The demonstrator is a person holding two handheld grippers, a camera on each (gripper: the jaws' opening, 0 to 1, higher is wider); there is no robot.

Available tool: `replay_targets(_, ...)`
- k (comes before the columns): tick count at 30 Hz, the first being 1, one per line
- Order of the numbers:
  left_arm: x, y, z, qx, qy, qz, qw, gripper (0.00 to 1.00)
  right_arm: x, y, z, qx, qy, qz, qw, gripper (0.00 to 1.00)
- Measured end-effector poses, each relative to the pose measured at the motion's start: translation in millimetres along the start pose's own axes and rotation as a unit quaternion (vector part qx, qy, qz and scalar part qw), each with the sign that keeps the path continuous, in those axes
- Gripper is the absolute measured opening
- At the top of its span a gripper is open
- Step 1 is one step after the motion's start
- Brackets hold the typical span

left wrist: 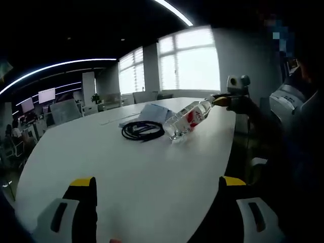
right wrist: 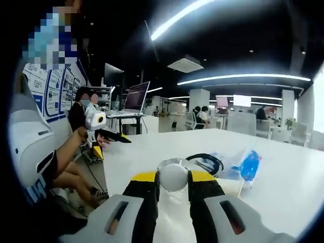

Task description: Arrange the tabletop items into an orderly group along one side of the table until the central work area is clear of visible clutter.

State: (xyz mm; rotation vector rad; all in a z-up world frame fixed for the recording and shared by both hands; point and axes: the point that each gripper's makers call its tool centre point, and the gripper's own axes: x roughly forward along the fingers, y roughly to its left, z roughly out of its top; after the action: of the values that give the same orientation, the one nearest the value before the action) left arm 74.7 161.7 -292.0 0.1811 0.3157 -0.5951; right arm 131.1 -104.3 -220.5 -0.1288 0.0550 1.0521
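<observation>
Bottle (left wrist: pixel 188 119) beside cable coil (left wrist: pixel 142 130); packets (right wrist: pixel 238 164) behind

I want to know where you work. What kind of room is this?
It looks like an office. There is a big white table, a laptop on a stand, wall screens and people sitting at desks. On the table lie a bottle and a black cable.
</observation>
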Motion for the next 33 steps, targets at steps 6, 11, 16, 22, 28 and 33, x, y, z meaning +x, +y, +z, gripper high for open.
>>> replay_targets(6, 0.3, -1.0, 1.2, 0.002, -0.001, -0.001, 1.0000, 1.00, 1.8, 2.2, 6.3, -0.002, -0.009, 0.003, 1.0000, 0.19)
replay_targets(11, -0.9, -0.9, 0.7, 0.003, 0.000, 0.001, 1.0000, 1.00, 2.1, 1.8, 13.4, -0.006, -0.017, 0.004, 0.9998, 0.19)
replay_targets(16, -1.7, -1.0, 0.8, 0.002, 0.000, 0.000, 1.0000, 1.00, 2.7, 1.6, 19.6, -0.011, -0.023, 0.006, 0.9996, 0.19)
replay_targets(22, -1.9, -1.4, 0.7, 0.003, 0.001, -0.001, 1.0000, 1.00, 5.4, 2.2, 27.0, -0.018, -0.029, 0.009, 0.9994, 0.19)
replay_targets(28, -4.8, 0.6, 2.7, 0.005, 0.000, 0.003, 1.0000, 1.00, 6.3, 1.2, 35.0, -0.020, -0.039, 0.012, 0.9990, 0.19)
replay_targets(33, -4.6, -0.2, 2.8, 0.005, 0.000, 0.003, 1.0000, 1.00, 6.6, 1.1, 39.2, -0.022, -0.045, 0.013, 0.9987, 0.19)
